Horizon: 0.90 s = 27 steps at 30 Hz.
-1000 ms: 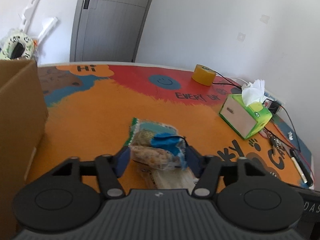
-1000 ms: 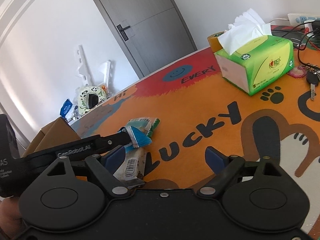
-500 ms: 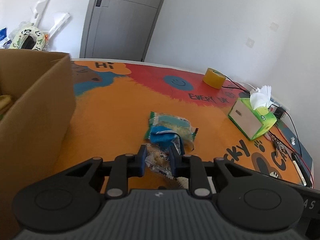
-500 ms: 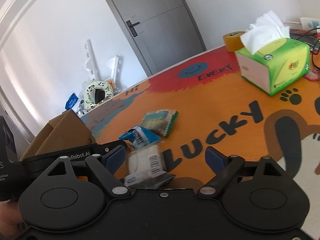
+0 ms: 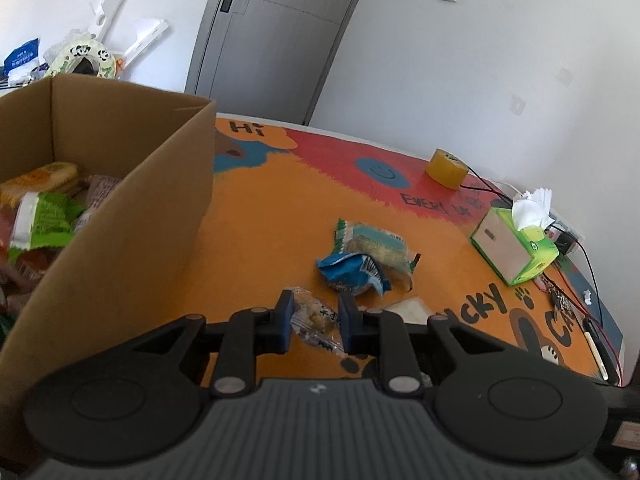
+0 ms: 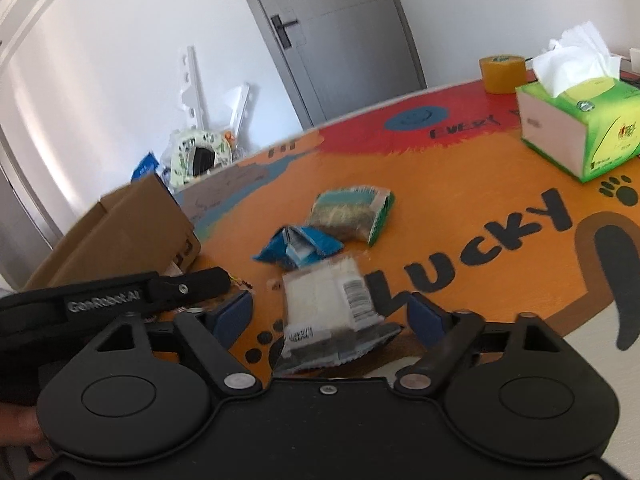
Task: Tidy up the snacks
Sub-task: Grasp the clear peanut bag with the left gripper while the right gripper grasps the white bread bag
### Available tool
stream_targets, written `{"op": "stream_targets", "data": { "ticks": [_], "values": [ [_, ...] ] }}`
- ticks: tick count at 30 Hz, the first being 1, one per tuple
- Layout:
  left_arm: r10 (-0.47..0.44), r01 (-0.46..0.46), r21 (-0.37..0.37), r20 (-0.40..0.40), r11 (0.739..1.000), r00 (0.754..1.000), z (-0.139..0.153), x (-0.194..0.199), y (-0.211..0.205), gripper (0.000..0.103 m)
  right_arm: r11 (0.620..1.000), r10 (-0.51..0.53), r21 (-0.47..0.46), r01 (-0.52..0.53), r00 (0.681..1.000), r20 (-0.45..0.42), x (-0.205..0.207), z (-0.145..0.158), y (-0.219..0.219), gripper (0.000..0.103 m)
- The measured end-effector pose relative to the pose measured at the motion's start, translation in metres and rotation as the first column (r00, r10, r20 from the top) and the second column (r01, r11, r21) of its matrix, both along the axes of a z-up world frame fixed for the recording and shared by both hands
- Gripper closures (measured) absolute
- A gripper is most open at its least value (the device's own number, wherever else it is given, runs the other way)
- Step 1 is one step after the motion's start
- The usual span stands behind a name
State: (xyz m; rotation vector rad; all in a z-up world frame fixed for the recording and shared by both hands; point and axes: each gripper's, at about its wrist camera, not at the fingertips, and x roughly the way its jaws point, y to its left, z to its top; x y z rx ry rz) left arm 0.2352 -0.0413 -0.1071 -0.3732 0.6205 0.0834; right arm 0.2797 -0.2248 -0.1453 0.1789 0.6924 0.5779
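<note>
Near the front edge of the orange surface [image 5: 260,216], the left tool [image 5: 314,322] squeezes a clear snack bag [image 5: 314,320]. Beside it, the right tool [image 6: 330,316] has just been closing around a white snack pack [image 6: 328,304] without pinching it. By the left edge stands the cardboard box [image 5: 132,208].

The desk [image 5: 256,240] has an orange, red and blue painted top. On it lie a cardboard box [image 5: 132,216] at the left, a green-edged packet [image 5: 372,240] and a blue packet [image 5: 354,272] touching mid-desk, a white packet [image 6: 332,300] nearer, a tissue box [image 5: 516,248] at the right, and a tape roll [image 5: 446,168] at the far side.
</note>
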Motion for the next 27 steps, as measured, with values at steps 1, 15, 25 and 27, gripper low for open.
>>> {"op": "stream_targets", "data": {
  "ticks": [1,15,25,27],
  "values": [
    [0.000,0.000,0.002,-0.004,1.000,1.000,-0.001,-0.001,0.000,0.081,1.000,-0.004,-0.014,0.004,1.000,0.013,-0.002,0.000,0.002,0.031],
    [-0.034,0.043,0.122,-0.073,0.992,0.997,-0.014,-0.005,-0.017,0.080,0.996,-0.072,-0.052,0.074,0.997,0.040,-0.014,0.001,-0.018,0.043],
    [-0.057,0.074,0.240,-0.078,0.968,0.995,-0.015,-0.006,-0.030,0.080,0.995,-0.053,-0.083,0.059,0.996,0.072,-0.010,0.001,-0.007,0.044],
    [-0.052,0.068,0.229,-0.076,0.971,0.996,-0.015,-0.006,-0.029,0.082,0.996,-0.053,-0.065,0.057,0.997,0.062,-0.010,0.001,-0.011,0.045]
  ]
}}
